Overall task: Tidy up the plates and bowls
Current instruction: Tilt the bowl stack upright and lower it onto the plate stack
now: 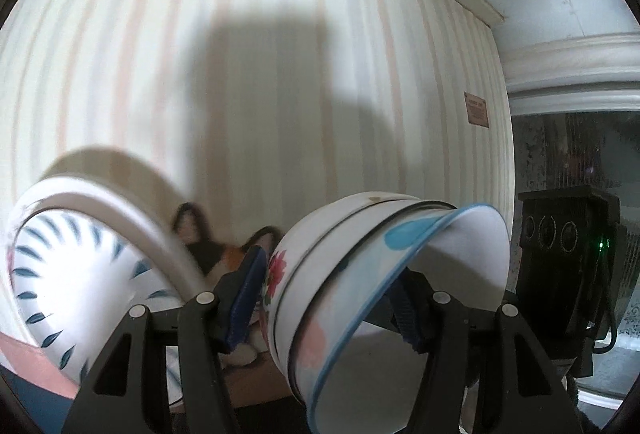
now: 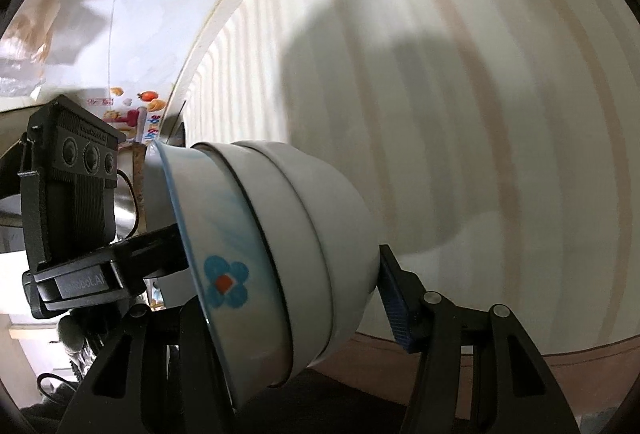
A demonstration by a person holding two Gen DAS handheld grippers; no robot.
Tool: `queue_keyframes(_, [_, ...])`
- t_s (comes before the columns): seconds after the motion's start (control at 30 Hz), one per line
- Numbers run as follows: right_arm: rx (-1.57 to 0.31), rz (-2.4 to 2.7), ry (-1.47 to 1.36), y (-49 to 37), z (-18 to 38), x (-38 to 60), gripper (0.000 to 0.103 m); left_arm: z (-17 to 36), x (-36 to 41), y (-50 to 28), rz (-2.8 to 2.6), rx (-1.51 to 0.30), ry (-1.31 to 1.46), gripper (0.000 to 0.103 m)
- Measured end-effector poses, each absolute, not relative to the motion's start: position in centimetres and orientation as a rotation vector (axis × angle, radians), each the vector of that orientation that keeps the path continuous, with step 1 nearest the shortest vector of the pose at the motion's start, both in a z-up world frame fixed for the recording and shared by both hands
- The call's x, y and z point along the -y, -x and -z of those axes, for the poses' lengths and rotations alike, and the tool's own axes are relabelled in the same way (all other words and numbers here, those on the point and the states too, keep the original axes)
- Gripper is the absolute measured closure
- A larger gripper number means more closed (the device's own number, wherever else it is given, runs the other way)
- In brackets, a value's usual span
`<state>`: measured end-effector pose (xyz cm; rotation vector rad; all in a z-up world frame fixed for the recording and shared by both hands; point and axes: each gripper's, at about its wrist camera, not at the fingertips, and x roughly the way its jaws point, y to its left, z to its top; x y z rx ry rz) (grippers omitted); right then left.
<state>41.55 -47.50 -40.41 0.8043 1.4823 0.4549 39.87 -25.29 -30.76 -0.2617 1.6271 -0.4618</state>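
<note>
Left wrist view: the nested stack of white ceramic bowls (image 1: 360, 274) lies tilted between both claws, the left claw (image 1: 332, 298) and right claw (image 2: 288, 298) each clamping it.

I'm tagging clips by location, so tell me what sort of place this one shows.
Probably a room in a home. Striped wallpaper runs up to a moulded cornice, a nested stack of bowls is held by both grippers, and a leaf-patterned bowl sits beside it.
</note>
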Motion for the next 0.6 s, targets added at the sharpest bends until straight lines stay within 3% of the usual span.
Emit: queue_keyframes(0.6, [-1.517,-0.599,-0.722,-40.4,39.0,32.0,0.045,29.7,11.8,-37.9,0.332,-1.583,0.321,0.046])
